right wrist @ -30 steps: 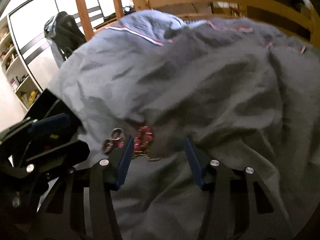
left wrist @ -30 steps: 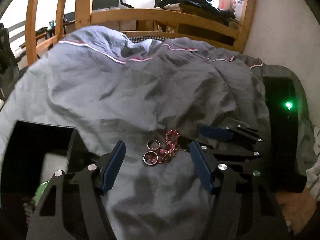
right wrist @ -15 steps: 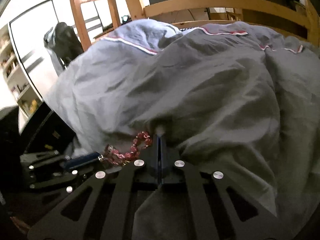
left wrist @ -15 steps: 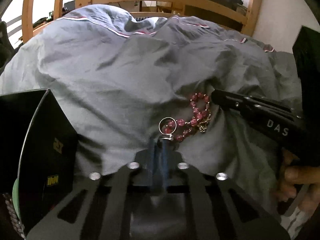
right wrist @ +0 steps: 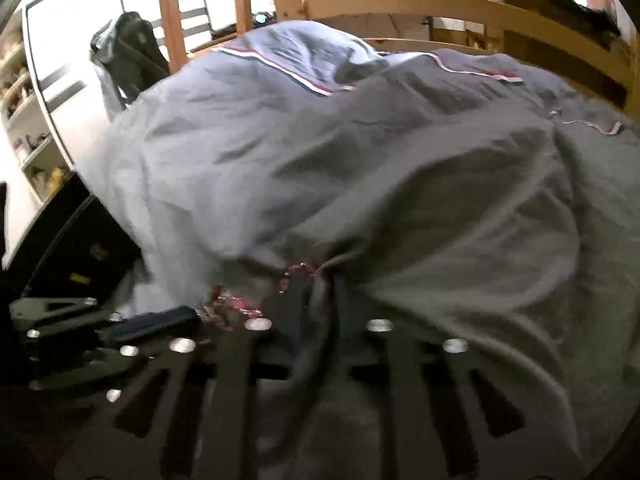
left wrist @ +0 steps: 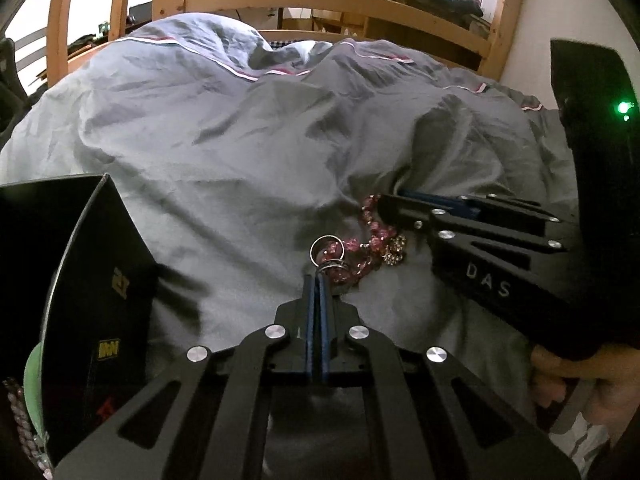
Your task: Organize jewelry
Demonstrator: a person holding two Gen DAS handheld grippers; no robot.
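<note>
Both sets of jaws were wide open a second ago; now the left gripper (left wrist: 319, 280) is clamped on a silver ring (left wrist: 330, 267) at its tips, while the right gripper (right wrist: 320, 280) (blurry in its own view) pinches grey duvet (left wrist: 224, 152), pink bead bracelet (left wrist: 370, 240) strung between them.

Grey duvet (left wrist: 248, 168) — rings (left wrist: 327, 249), pink bead bracelet (left wrist: 374, 236), black box (left wrist: 100, 280)

Pink bead bracelet (left wrist: 374, 236); silver rings (left wrist: 327, 249); grey duvet (left wrist: 240, 140).

Rumpled grey duvet (left wrist: 224, 168), wooden bedframe (left wrist: 336, 0)
</note>
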